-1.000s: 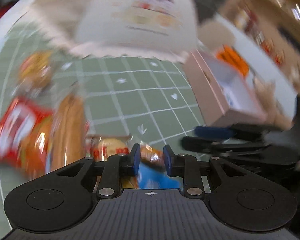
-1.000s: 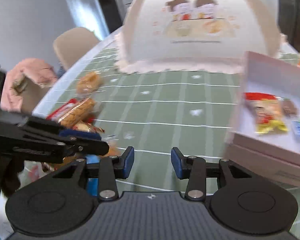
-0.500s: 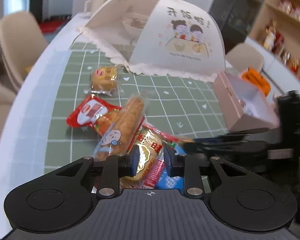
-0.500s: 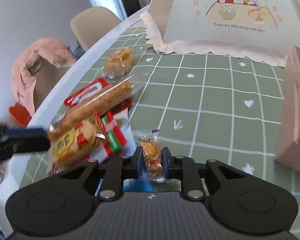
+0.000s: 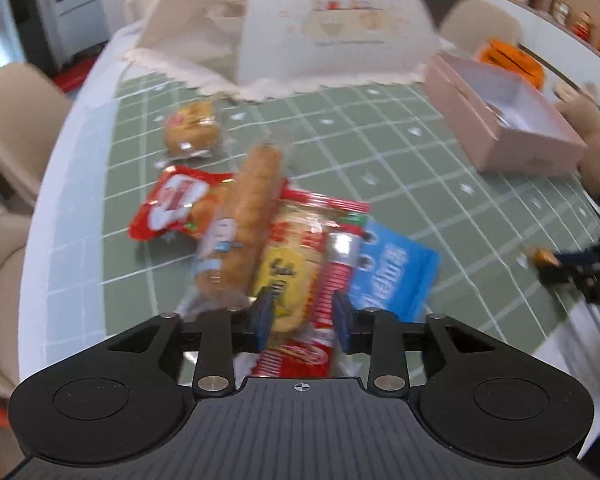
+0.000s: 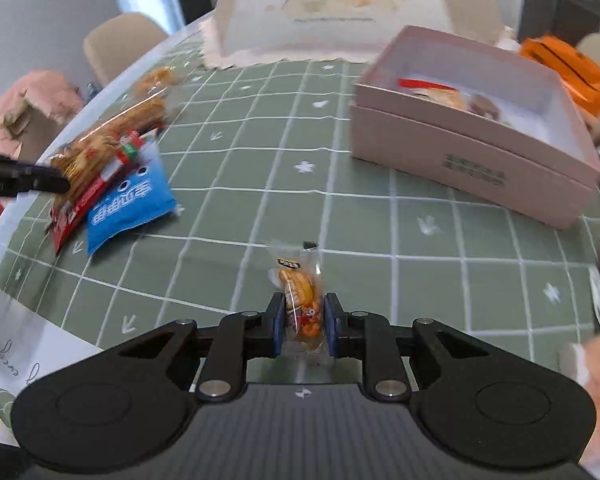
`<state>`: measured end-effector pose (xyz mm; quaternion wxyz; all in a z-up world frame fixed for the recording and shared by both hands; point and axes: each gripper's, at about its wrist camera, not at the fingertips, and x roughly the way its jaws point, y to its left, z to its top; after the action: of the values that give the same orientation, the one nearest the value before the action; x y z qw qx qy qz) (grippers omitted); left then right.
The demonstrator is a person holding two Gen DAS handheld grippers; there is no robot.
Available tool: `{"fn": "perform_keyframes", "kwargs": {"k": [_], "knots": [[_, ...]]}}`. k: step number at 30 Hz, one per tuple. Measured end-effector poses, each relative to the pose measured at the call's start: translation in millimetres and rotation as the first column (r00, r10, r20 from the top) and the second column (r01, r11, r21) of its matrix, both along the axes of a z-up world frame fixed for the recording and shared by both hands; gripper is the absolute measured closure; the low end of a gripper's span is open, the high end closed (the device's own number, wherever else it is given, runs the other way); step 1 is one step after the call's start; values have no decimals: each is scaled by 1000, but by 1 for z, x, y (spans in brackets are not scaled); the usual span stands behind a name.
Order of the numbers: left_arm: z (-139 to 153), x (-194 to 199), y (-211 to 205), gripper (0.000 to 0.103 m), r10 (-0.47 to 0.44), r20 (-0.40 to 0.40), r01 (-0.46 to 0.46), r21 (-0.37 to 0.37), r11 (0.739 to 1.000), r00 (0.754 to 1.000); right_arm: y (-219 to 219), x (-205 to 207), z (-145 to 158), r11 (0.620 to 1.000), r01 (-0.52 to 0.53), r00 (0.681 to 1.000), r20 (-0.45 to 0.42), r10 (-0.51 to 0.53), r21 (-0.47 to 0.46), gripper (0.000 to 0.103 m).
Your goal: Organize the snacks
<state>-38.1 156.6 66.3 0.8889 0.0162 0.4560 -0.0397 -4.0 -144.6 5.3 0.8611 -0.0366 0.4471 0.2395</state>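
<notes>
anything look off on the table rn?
Nothing spilled or damaged. The only mess is the snack pile on the green mat: packets overlap at angles, the long bread stick lying across the others. The right claw grips a small orange packet; the pink box sits square and open.

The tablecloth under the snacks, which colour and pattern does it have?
The tablecloth is sage green with a white grid and small white motifs, clearest in the right wrist view.

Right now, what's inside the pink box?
The pink box holds a red-topped snack packet and a small brownish treat on its white bottom. The near wall hides whatever lies just behind it.
</notes>
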Motion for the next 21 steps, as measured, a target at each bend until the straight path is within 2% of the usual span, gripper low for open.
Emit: {"fn": "perform_keyframes", "kwargs": {"k": [4, 6, 8, 10, 12, 15, 18, 19, 21], "knots": [[10, -3, -8, 61, -77, 3, 76, -114, 991, 997, 1, -8, 0, 1000, 5, 1000, 21, -5, -18, 72], [19, -3, -8, 61, -61, 46, 65, -93, 994, 997, 6, -13, 0, 999, -1, 999, 44, 3, -45, 69], [28, 1, 3, 61, 3, 87, 4, -75, 997, 996, 12, -18, -2, 997, -6, 998, 68, 11, -71, 65], [33, 16, 22, 63, 97, 96, -90, -76, 993, 991, 14, -23, -3, 996, -8, 996, 86, 16, -83, 55], [32, 35, 39, 63, 150, 70, -145, -74, 987, 986, 14, -26, -4, 997, 5, 995, 96, 2, -81, 48], [22, 63, 49, 63, 157, 14, -156, -54, 986, 987, 14, -26, -6, 997, 20, 995, 101, -13, -74, 39], [13, 73, 49, 63, 174, 1, -174, -26, 984, 985, 14, -26, -6, 997, 29, 994, 105, -22, -72, 36], [15, 71, 48, 63, 175, 13, -175, -37, 984, 984, 13, -27, -7, 997, 32, 994, 109, -24, -71, 34], [22, 59, 46, 63, 158, 43, -153, -105, 983, 986, 11, -29, -9, 997, 44, 992, 117, -37, -64, 30]]}}
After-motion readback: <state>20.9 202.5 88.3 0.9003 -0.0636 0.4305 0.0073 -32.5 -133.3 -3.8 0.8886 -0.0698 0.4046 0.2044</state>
